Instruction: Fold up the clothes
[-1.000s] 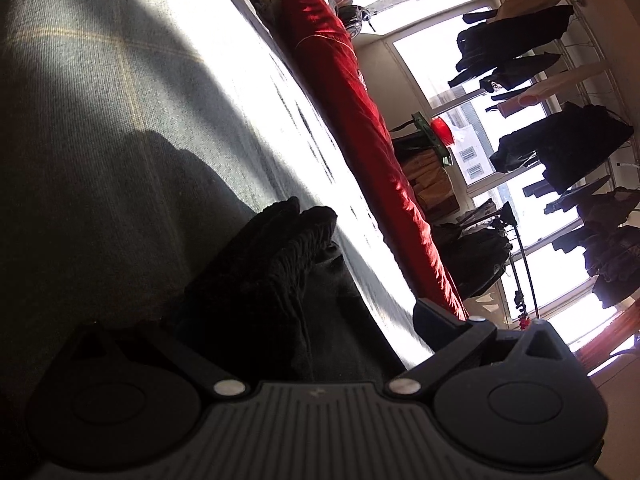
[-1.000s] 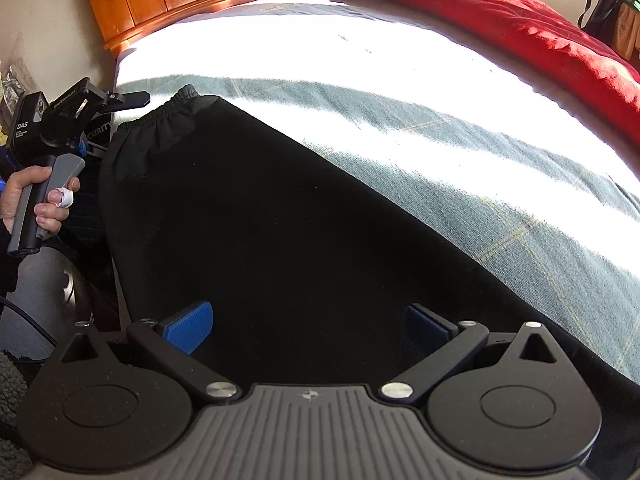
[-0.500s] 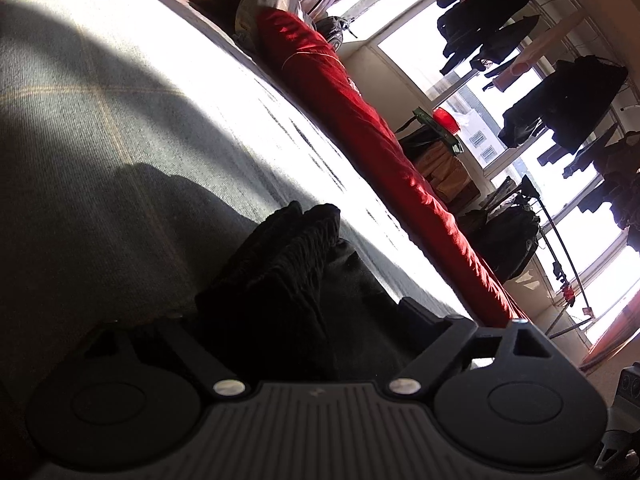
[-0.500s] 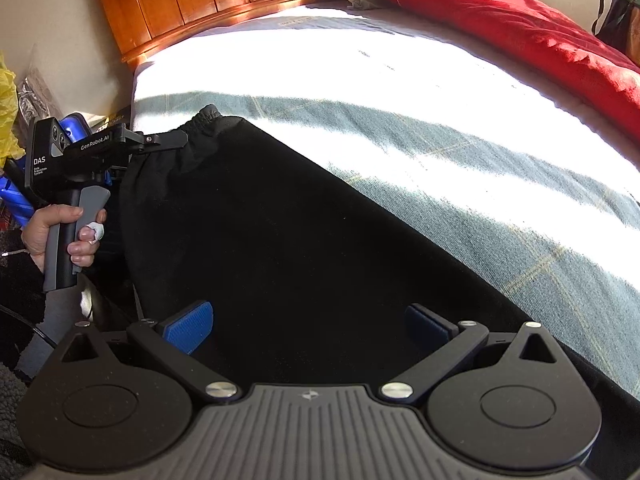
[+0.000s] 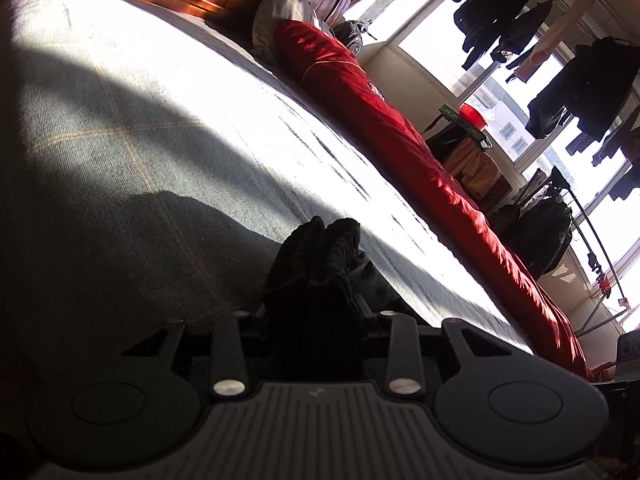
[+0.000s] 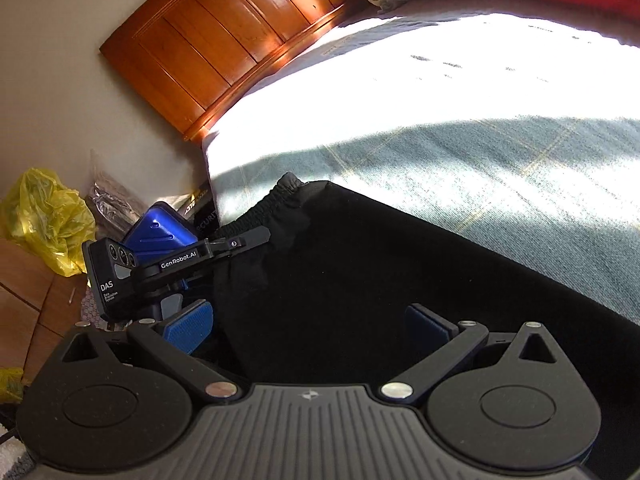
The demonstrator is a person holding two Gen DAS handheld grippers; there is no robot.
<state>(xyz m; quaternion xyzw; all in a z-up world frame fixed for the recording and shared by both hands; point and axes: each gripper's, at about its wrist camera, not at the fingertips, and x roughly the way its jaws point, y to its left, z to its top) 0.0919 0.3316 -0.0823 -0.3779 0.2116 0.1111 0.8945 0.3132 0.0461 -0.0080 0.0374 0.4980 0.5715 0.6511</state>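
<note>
- Left tongs [image 5: 314, 312] are pinched in tight on a bunch of the black garment [image 6: 380, 280]; the gathered waistband [image 5: 320, 248] pokes up between the arms, ribbed and dark
- From the right wrist view, the left tongs [image 6: 256, 238] reach in from the bed's near edge and meet the elastic waistband [image 6: 260, 212] at the garment's corner; the body reads "GenRobot.AI" and "DAS"
- Right tongs [image 6: 308, 328] stand wide; one blue pad [image 6: 188, 326] sits off the cloth's left edge, the other pad [image 6: 428, 328] over the black fabric; nothing is between them
- The garment lies spread flat on the bed [image 6: 480, 160], running from the waistband near the bed's corner down under the right tongs and off to the lower right
- Bed cover is grey-green with thin yellow check lines; a hard band of sunlight crosses it, so the far half is washed out
- Red quilt [image 5: 400, 132] is rolled along the far side of the bed, well apart from the garment; a pillow [image 5: 276, 8] leans at its head end against the wooden headboard [image 6: 224, 40]
- Beside the bed, low left in the right wrist view: a yellow bag [image 6: 44, 216] and a blue case [image 6: 160, 234] just behind the left tongs
- Dark clothes [image 5: 580, 92] hang at the bright window
</note>
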